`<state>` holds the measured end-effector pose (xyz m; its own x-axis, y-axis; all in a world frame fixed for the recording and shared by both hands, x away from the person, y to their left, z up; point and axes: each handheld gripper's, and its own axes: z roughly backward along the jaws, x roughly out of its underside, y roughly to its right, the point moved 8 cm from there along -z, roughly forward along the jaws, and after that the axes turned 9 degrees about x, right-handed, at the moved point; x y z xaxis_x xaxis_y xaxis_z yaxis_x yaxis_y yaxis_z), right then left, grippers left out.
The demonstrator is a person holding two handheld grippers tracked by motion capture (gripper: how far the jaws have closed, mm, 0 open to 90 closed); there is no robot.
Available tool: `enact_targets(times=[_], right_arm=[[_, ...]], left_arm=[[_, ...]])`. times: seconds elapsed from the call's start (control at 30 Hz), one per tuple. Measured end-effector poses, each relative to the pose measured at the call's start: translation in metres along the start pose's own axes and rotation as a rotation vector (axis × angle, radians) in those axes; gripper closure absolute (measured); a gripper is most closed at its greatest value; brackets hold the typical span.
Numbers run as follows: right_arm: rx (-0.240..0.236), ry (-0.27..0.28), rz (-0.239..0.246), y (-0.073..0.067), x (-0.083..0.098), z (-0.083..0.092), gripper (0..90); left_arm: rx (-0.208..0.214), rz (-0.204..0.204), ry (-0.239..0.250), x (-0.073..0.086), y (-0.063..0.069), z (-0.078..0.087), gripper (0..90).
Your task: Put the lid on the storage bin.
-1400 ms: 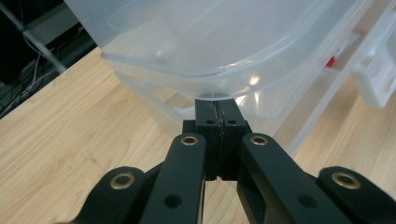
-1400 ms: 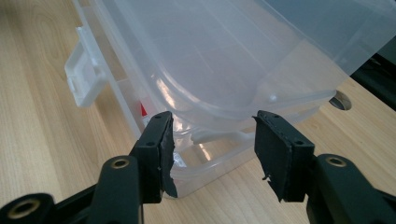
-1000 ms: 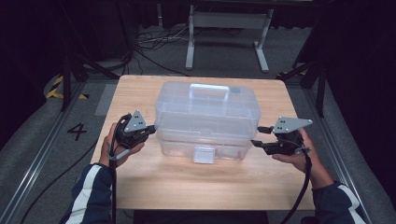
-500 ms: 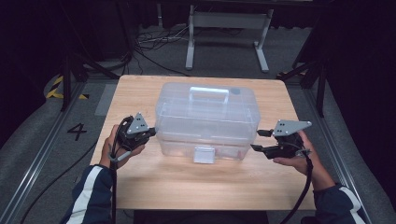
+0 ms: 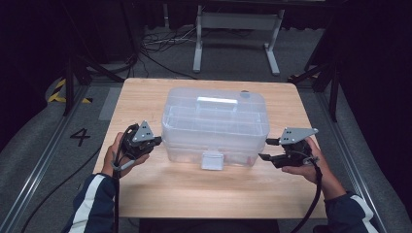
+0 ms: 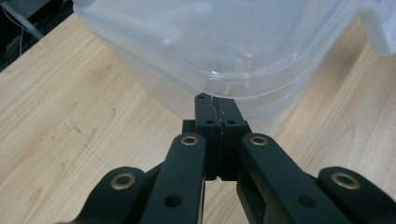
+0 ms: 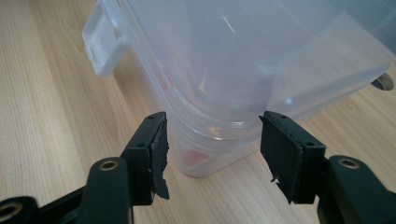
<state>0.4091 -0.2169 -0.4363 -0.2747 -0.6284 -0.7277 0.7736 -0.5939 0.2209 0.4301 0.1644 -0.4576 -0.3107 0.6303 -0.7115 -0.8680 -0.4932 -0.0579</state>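
Note:
A clear plastic box (image 5: 216,127) with a lid, a top handle (image 5: 217,100) and a front latch (image 5: 212,160) stands in the middle of the wooden table (image 5: 145,102). My left gripper (image 5: 156,142) is shut with nothing in it. Its tips (image 6: 215,103) sit just under the lid rim at the box (image 6: 224,42) corner. My right gripper (image 5: 266,149) is open at the box's right end and its jaws have just been opening. The box (image 7: 261,60) corner lies between and ahead of the right gripper (image 7: 212,137), with the pads (image 7: 161,144) apart from it. Something red (image 7: 194,158) shows inside.
A metal stand (image 5: 238,24) and cables (image 5: 160,46) lie on the floor behind the table. A "4" (image 5: 80,137) is marked on the floor at left, beside a rail (image 5: 43,160). Bare wood runs along the table's front edge (image 5: 218,194).

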Motion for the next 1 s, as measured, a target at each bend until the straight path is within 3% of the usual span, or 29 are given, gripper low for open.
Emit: enact_targets(times=[0.27, 0.4, 0.8, 1.0], right_arm=[[0.025, -0.015, -0.026, 0.001, 0.003, -0.007, 42.3], [0.033, -0.022, -0.016, 0.0, 0.003, -0.009, 40.8], [0.057, -0.018, -0.025, 0.003, 0.002, -0.014, 38.6], [0.056, -0.016, -0.001, 0.004, 0.003, -0.013, 41.1]], left_arm=[[0.003, 0.022, 0.008, 0.005, 0.0, -0.001, 89.8], [0.002, 0.025, 0.011, 0.007, 0.0, -0.001, 89.1], [-0.003, 0.044, 0.029, 0.008, -0.003, -0.002, 81.3], [-0.016, 0.041, 0.029, 0.009, -0.004, -0.001, 75.0]])
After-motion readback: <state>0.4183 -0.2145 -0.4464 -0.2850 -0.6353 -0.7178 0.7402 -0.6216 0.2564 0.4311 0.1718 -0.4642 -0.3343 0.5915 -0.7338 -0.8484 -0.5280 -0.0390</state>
